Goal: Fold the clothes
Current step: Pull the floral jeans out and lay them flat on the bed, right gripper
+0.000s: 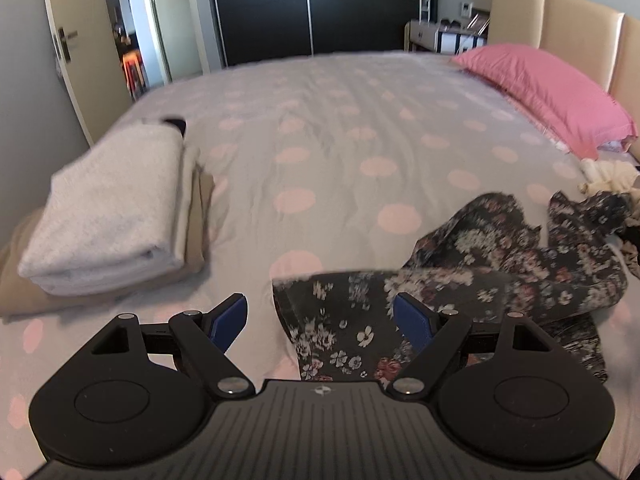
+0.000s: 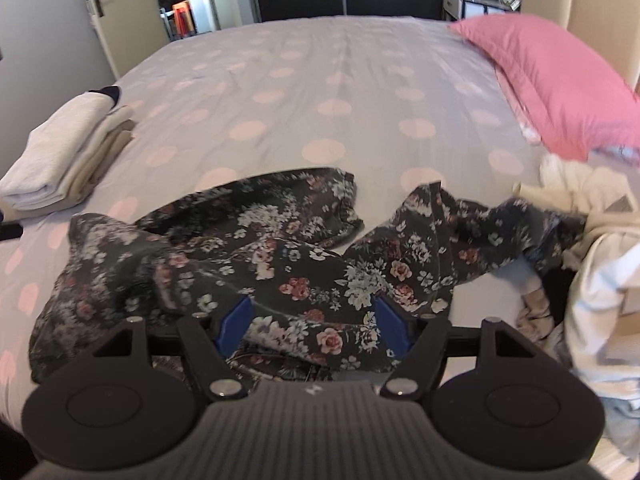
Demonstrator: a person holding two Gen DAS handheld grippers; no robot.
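Observation:
A dark floral garment [image 2: 288, 256] lies crumpled on the near part of the bed; it also shows in the left wrist view [image 1: 480, 272] at the lower right. My left gripper [image 1: 320, 320] is open, just above the garment's left edge, holding nothing. My right gripper [image 2: 312, 320] is open, low over the garment's near middle, with cloth between the blue pads but not pinched.
The bed [image 1: 340, 128] has a grey cover with pink dots. A stack of folded white and beige clothes [image 1: 108, 208] sits at the left, also in the right wrist view [image 2: 64, 152]. A pink pillow [image 2: 560, 80] lies far right. A pile of unfolded light clothes [image 2: 592, 240] is at the right.

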